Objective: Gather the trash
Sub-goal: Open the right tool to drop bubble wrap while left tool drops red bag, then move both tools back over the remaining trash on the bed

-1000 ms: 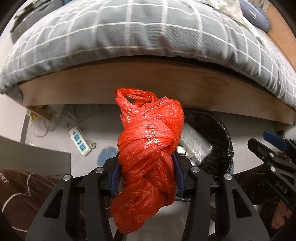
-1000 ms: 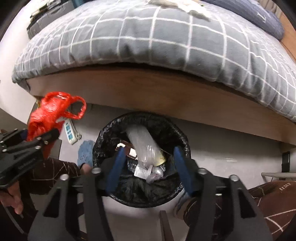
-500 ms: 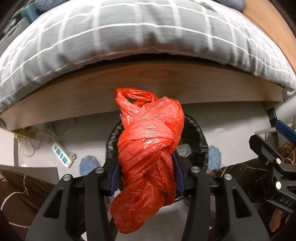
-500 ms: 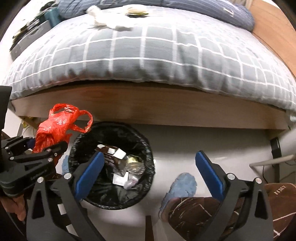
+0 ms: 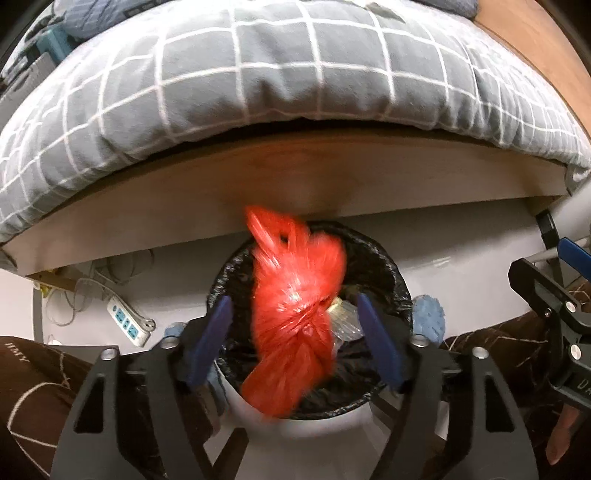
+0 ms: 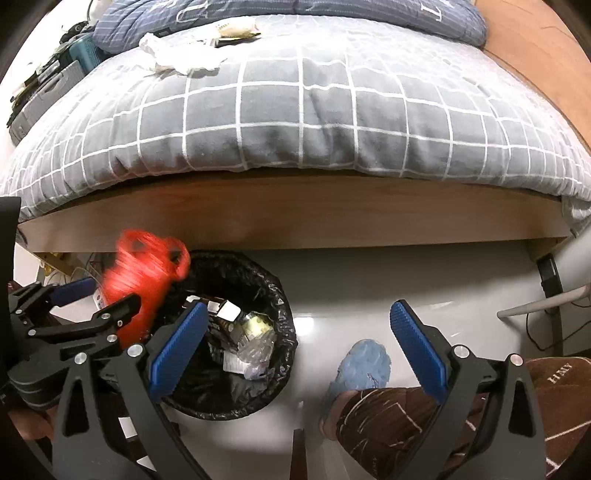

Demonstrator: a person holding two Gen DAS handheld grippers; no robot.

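A knotted red plastic bag [image 5: 295,317] is blurred and loose between the open jaws of my left gripper [image 5: 295,339], right above the trash bin [image 5: 395,288] with its black liner. In the right wrist view the red bag [image 6: 140,280] hangs at the bin's left rim, beside the left gripper [image 6: 92,306]. The bin [image 6: 273,369] holds wrappers and clear plastic. My right gripper [image 6: 295,347] is open and empty, to the right of the bin above the floor. Crumpled white tissue [image 6: 181,55] and a wrapper [image 6: 236,27] lie on the bed.
The bed with a grey checked duvet [image 6: 314,110] and wooden frame [image 5: 295,184] stands just behind the bin. A power strip [image 5: 127,323] and cables lie on the floor at left. The person's blue slippers [image 6: 362,365] and brown trousers are close by.
My left gripper has opened and the red bag has come free, dropping toward the bin. My right gripper opened wide and moved right, away from the bin.
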